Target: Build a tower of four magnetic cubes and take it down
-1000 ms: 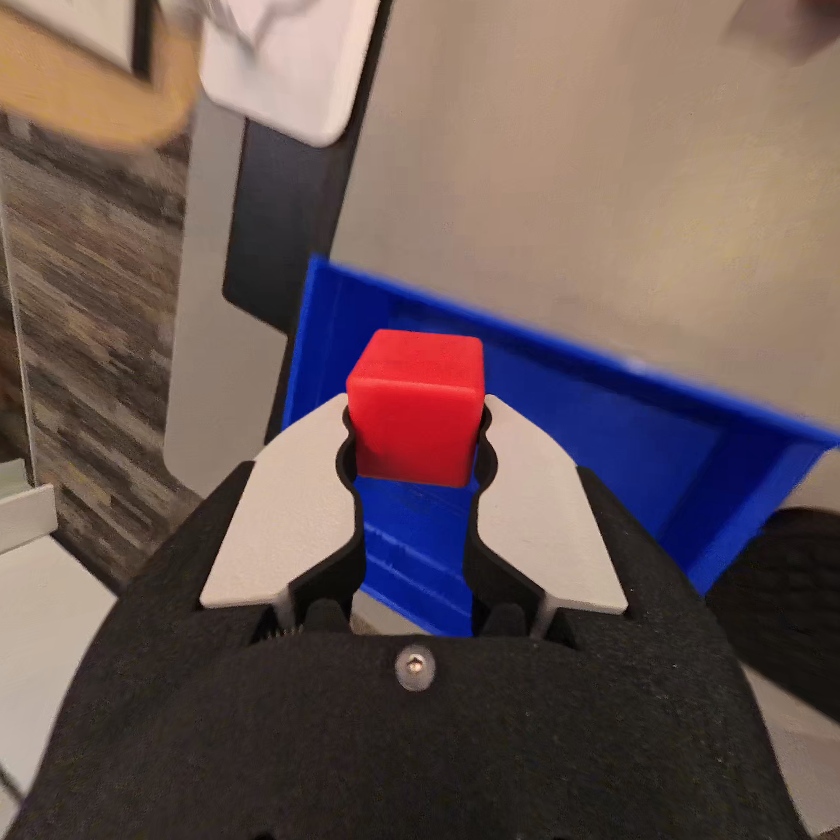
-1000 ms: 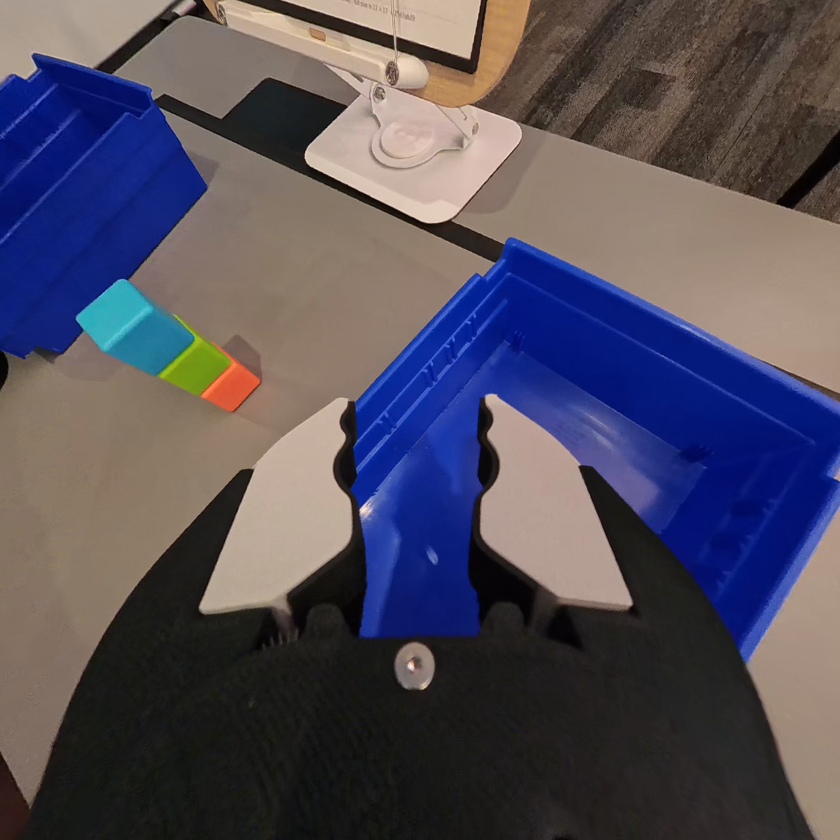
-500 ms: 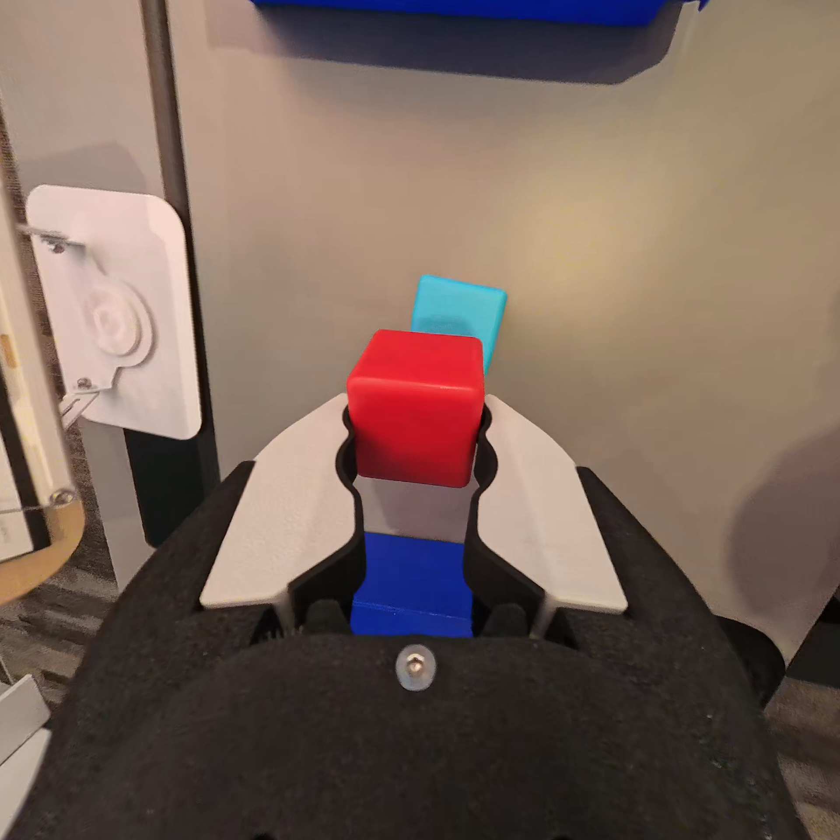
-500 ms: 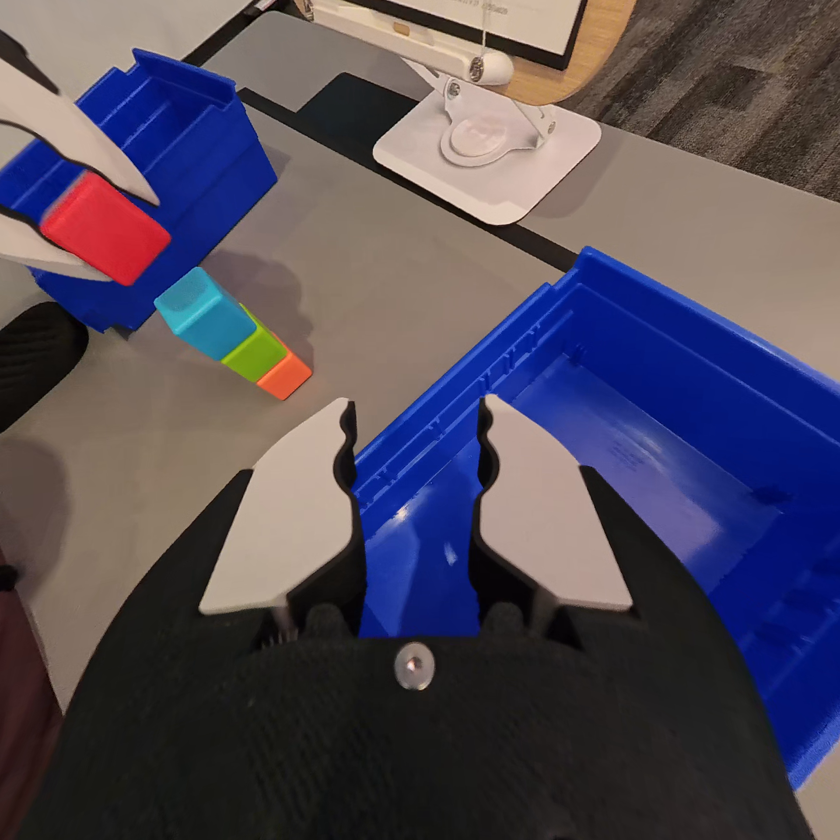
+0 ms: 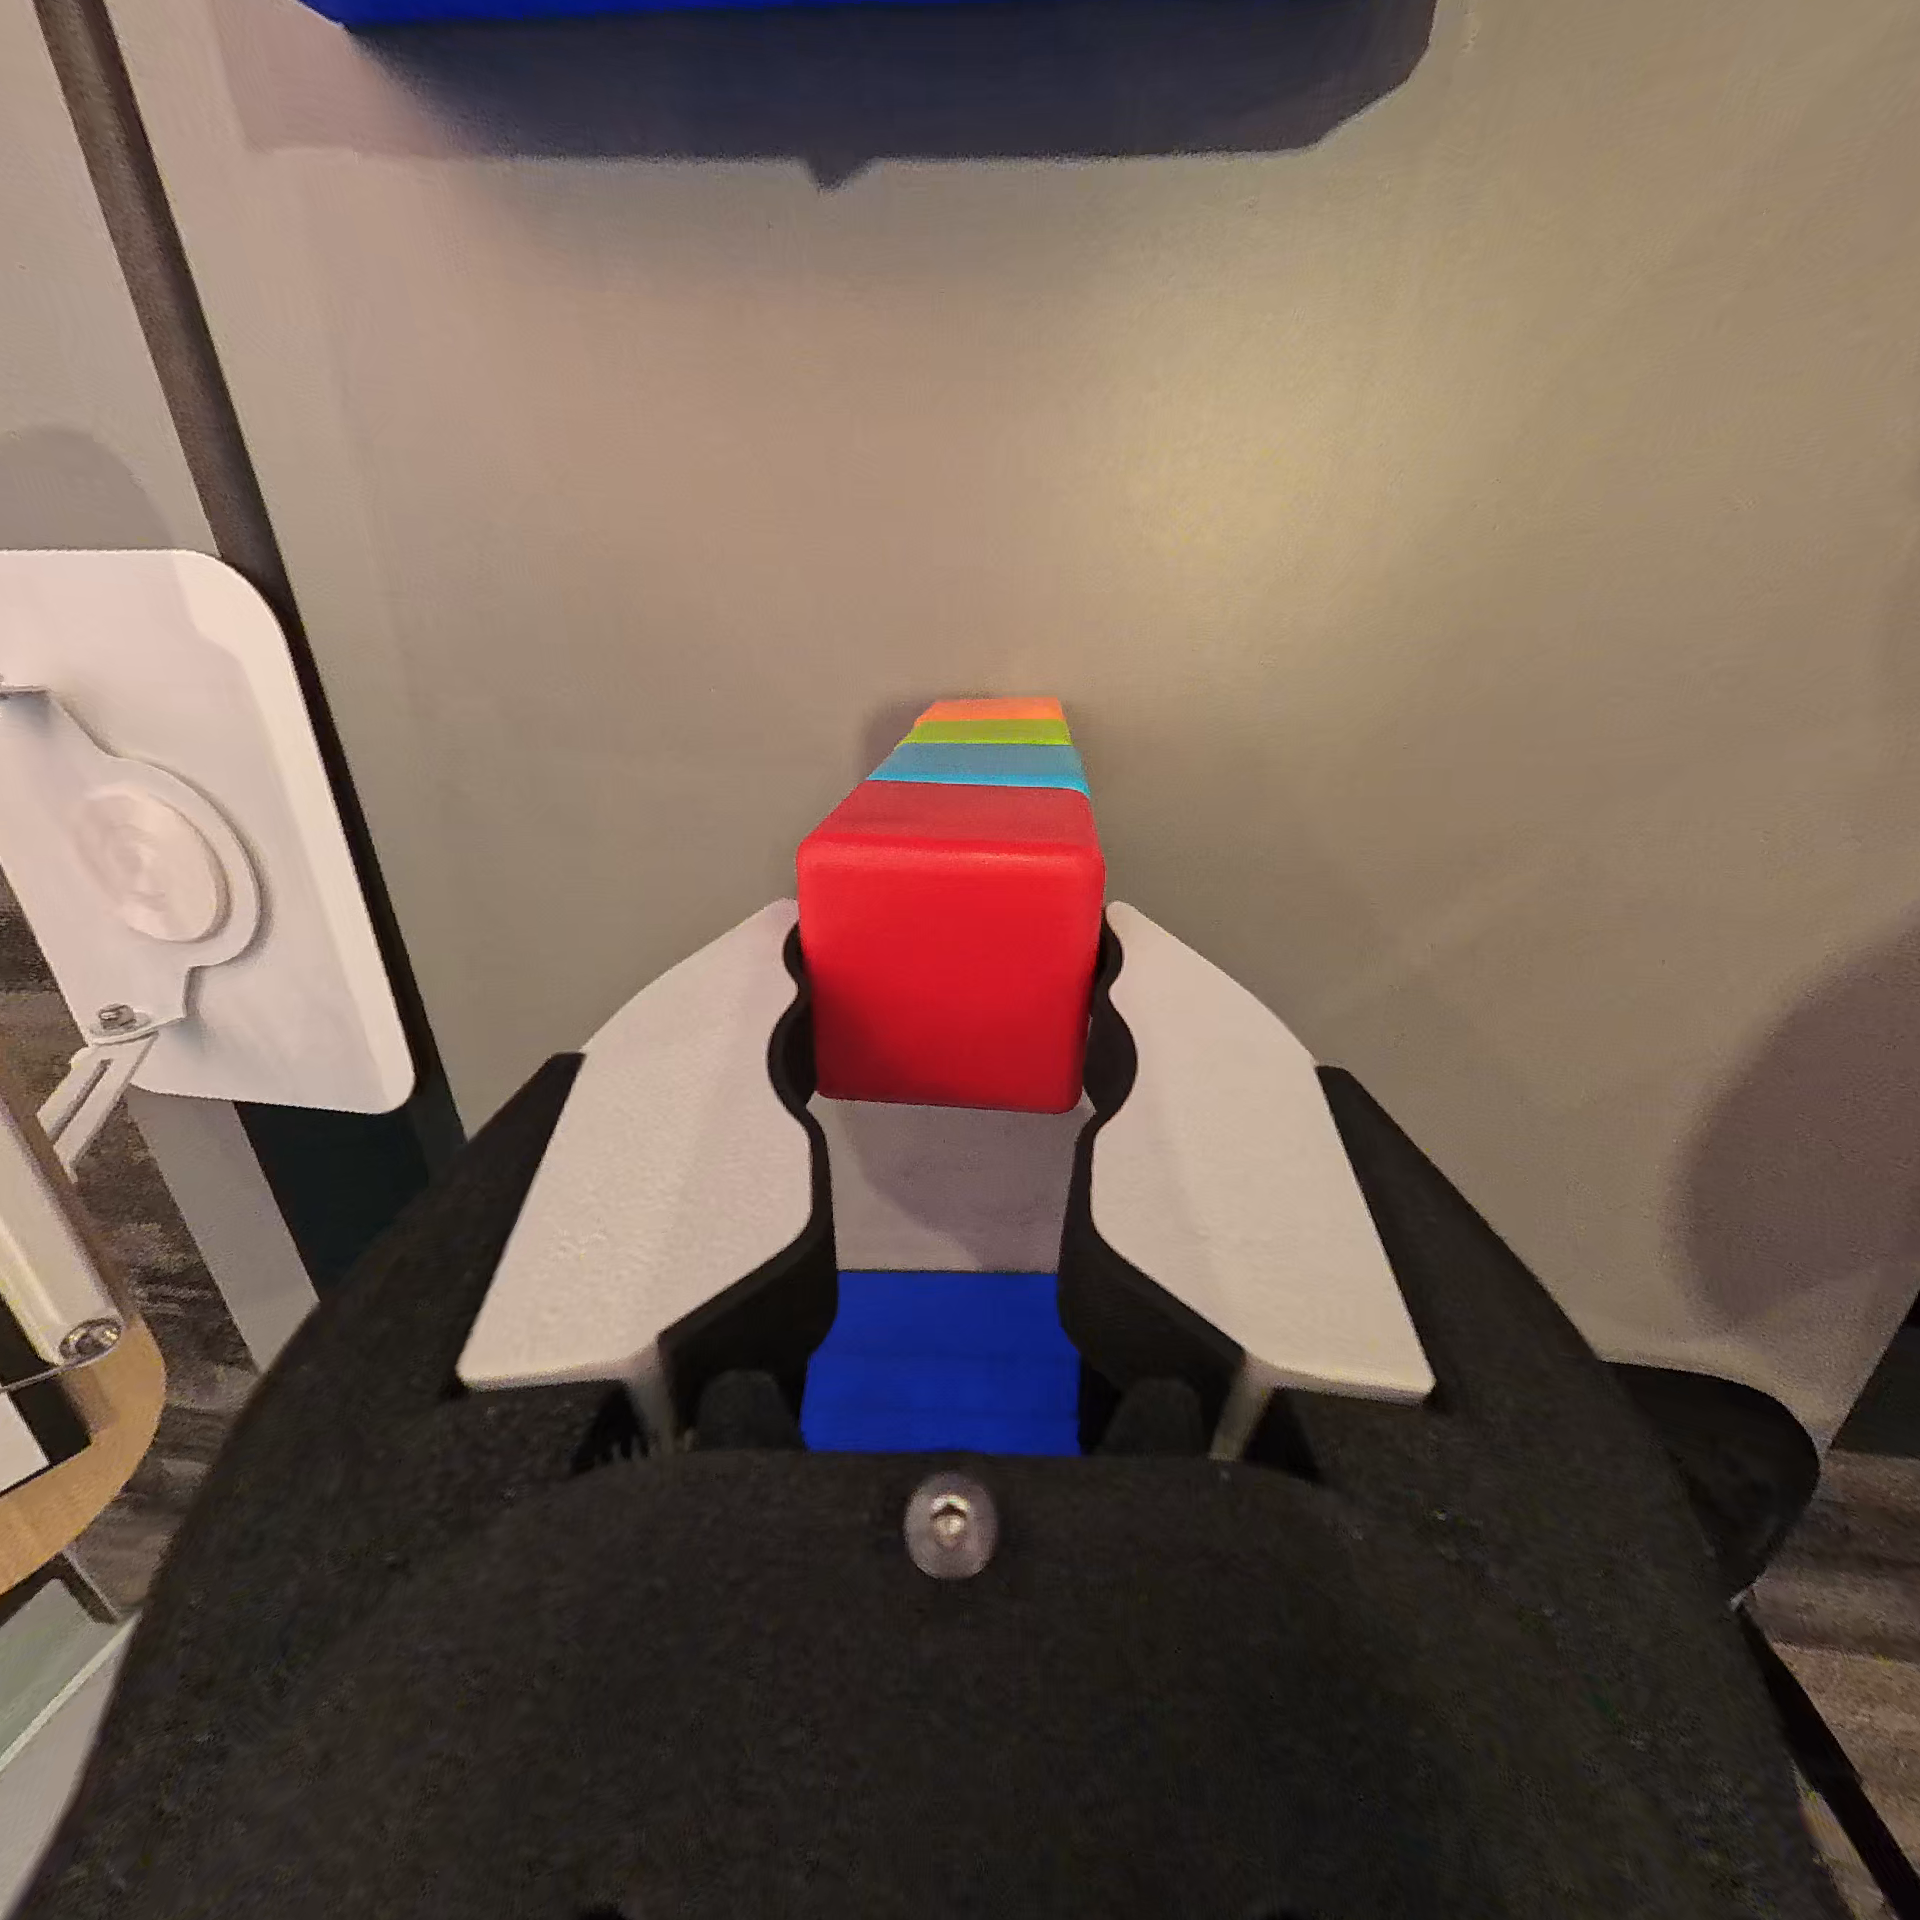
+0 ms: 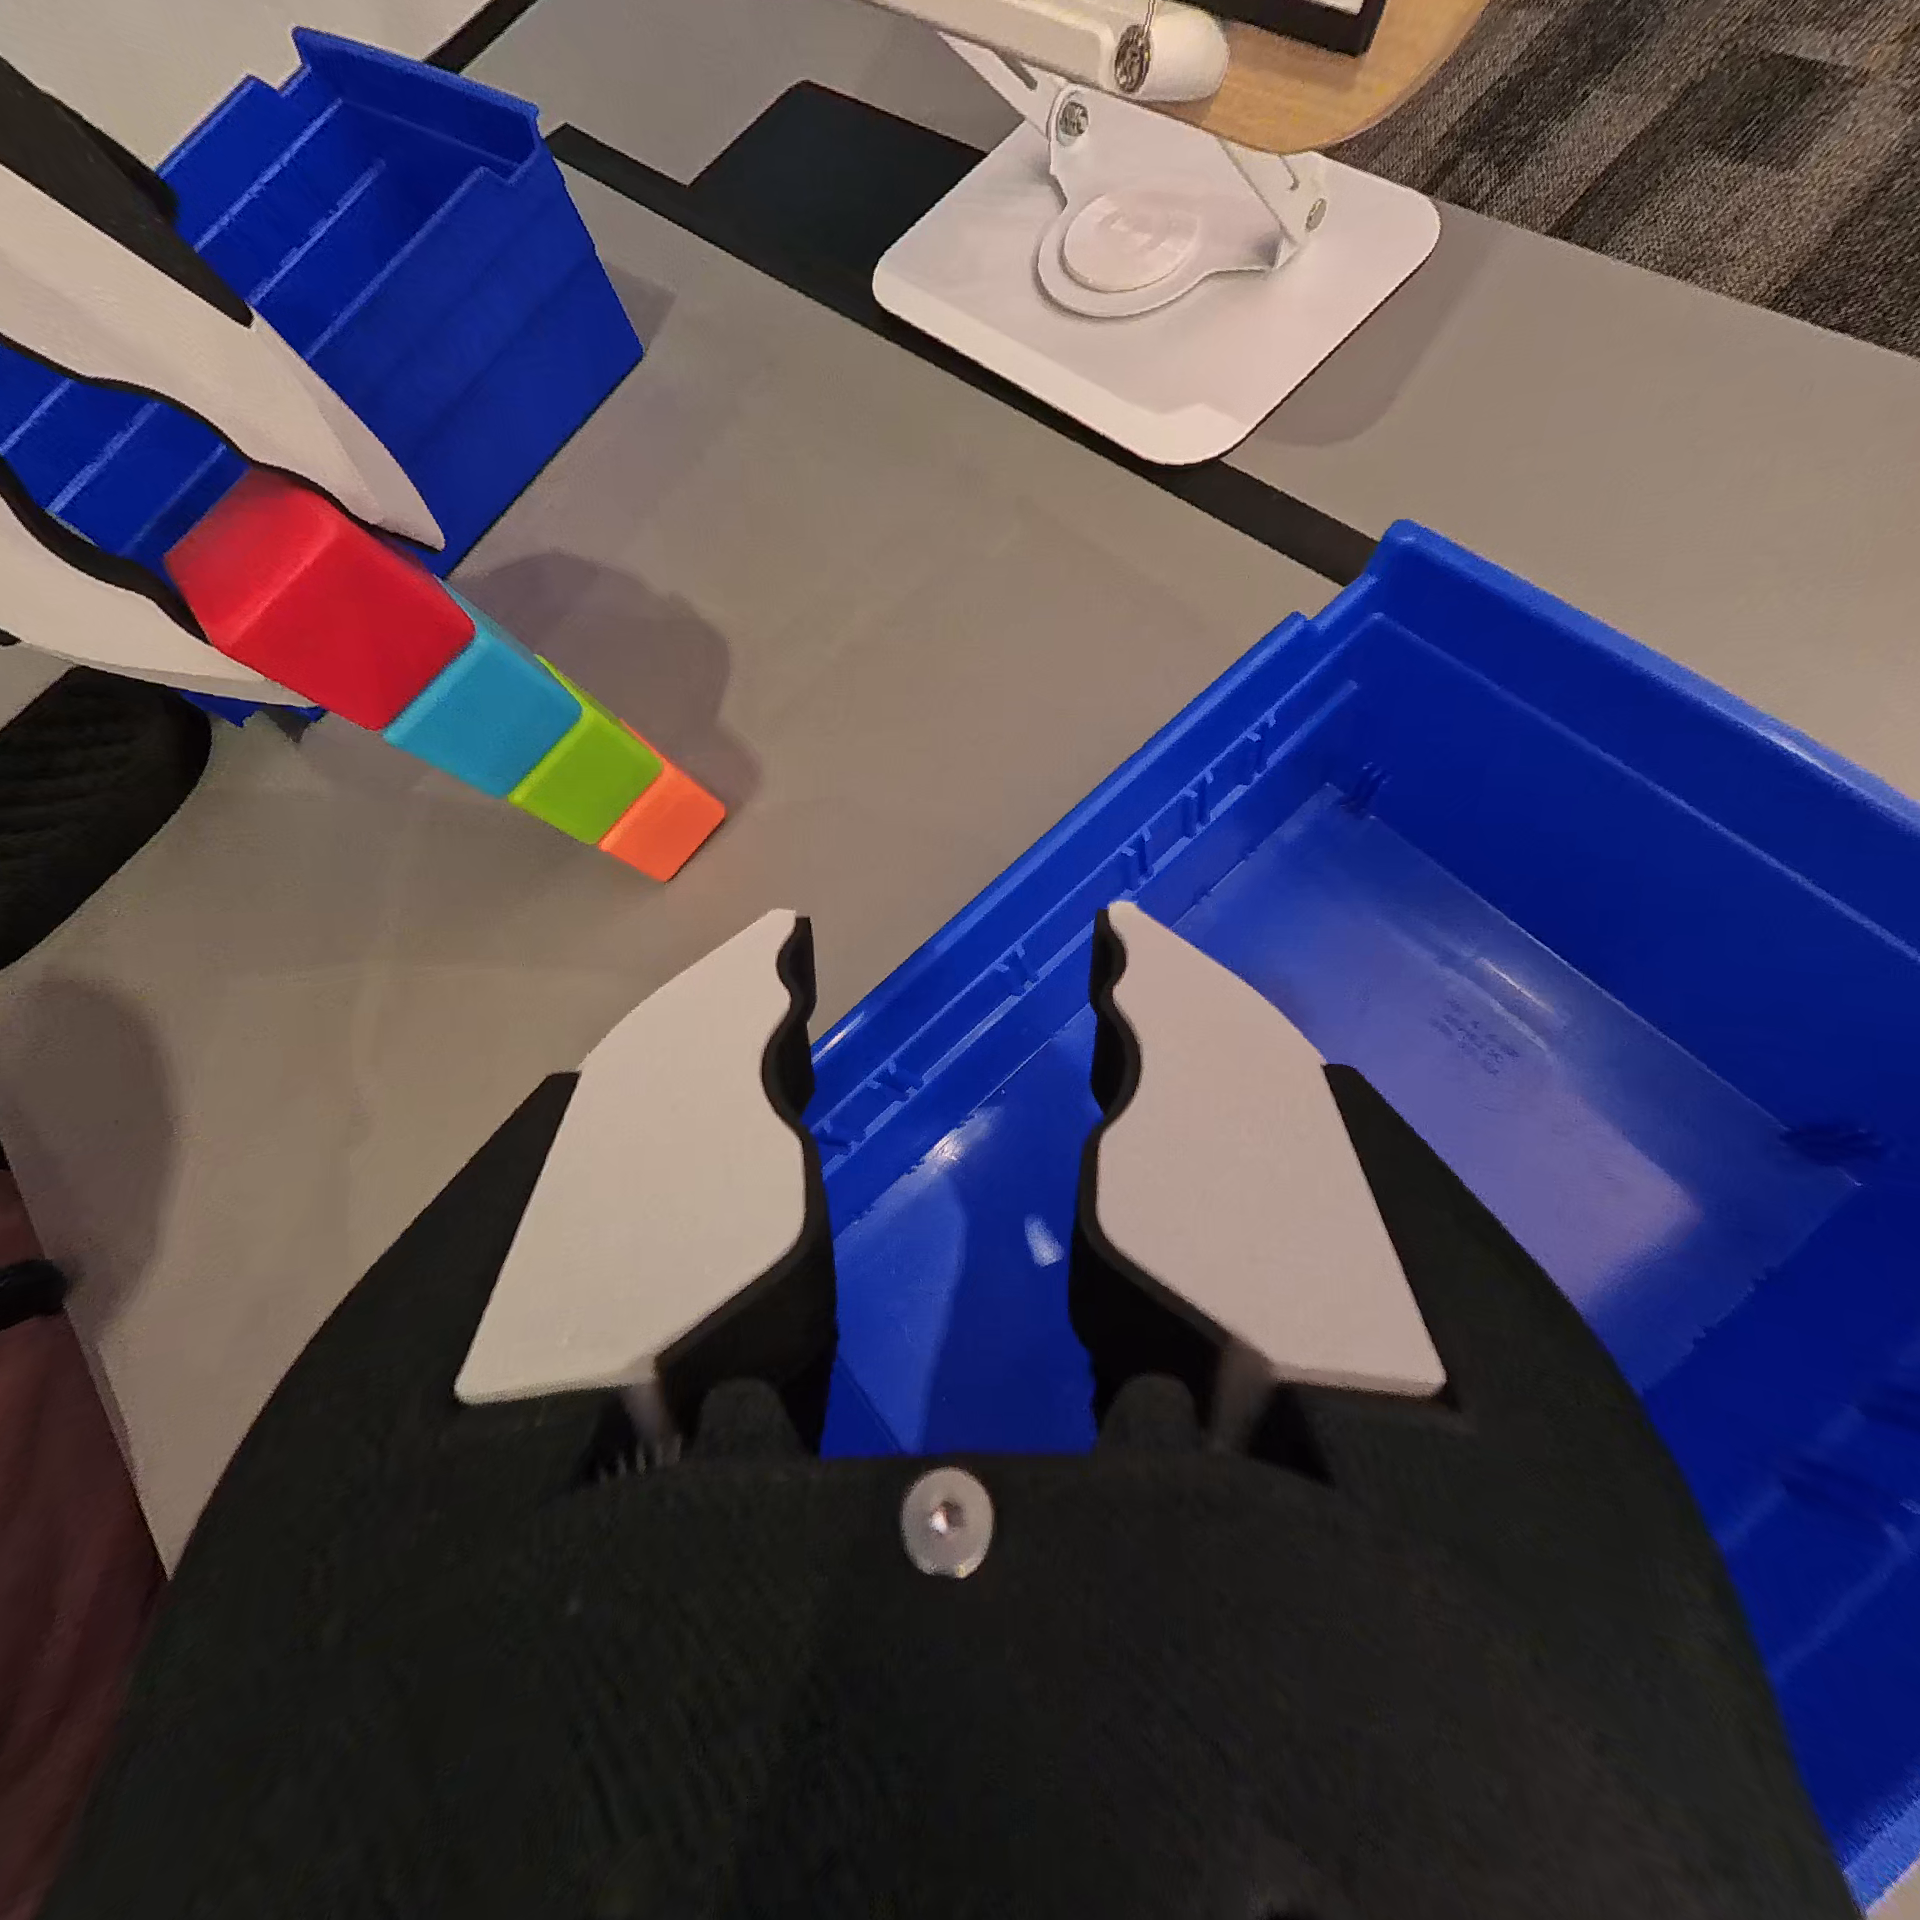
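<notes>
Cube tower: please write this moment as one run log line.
left gripper: shut on red cube | red cube: on blue cube | stack: four | right gripper: open, over blue bin

Warm, moderate indoor light falls from above. In the left wrist view a yellowish glow spreads across the grey surface (image 5: 1351,520), and soft shadows lie under the far blue bin (image 5: 831,8) and at the right edge. The tower (image 6: 499,696) throws a diffuse shadow to its far right. Pale glare streaks the floor of the near blue bin (image 6: 1507,997). Wide-angle bending stretches the edges, and the white stand (image 5: 177,831) is slightly blurred.
</notes>
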The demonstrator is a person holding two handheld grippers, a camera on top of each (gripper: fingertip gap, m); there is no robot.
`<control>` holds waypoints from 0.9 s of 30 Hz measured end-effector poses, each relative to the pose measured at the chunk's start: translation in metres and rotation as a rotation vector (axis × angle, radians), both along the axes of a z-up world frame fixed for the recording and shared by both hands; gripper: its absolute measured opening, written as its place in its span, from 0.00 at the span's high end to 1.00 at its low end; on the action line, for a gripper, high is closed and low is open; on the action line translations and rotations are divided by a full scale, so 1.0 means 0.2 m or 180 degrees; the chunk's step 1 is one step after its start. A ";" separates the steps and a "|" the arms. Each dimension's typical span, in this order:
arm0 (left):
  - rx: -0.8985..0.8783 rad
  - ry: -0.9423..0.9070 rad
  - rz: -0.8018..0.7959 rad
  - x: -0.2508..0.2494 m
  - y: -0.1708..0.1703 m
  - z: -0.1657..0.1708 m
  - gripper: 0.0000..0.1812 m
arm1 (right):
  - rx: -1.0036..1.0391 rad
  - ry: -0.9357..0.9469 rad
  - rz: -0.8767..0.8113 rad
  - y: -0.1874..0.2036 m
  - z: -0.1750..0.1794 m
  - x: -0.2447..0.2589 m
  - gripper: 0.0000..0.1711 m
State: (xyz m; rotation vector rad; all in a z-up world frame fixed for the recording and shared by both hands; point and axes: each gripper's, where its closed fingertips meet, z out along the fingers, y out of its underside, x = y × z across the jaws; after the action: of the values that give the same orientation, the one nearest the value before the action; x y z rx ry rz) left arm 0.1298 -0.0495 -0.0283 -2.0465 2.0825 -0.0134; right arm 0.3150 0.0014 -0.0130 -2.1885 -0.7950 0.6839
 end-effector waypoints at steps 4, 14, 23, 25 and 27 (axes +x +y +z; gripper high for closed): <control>0.0021 0.0007 -0.0001 0.01 0.01 0.00 0.73 | -0.0035 -0.0020 0.0013 0.00 -0.02 0.00 0.69; 0.0137 -0.2524 0.1232 0.07 0.04 0.25 0.52 | -0.0012 -0.0004 -0.0022 0.02 -0.01 0.03 0.69; 0.0412 -0.3880 0.1903 0.03 0.03 0.01 0.52 | 0.0007 0.0002 -0.0058 0.02 -0.01 0.03 0.69; 0.0761 -0.3787 0.1813 0.04 0.06 -0.01 0.50 | -0.0001 -0.0007 -0.0052 0.02 -0.01 0.02 0.69; 0.1051 -0.3825 0.1887 0.03 0.11 -0.01 0.49 | -0.0015 -0.0038 -0.0064 0.02 -0.02 0.03 0.69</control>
State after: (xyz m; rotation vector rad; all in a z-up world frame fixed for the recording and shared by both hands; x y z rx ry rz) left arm 0.1358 -0.0274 -0.0301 -1.6598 0.6894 -0.5861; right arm 0.3210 0.0045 -0.0168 -2.2039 -0.7770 0.6640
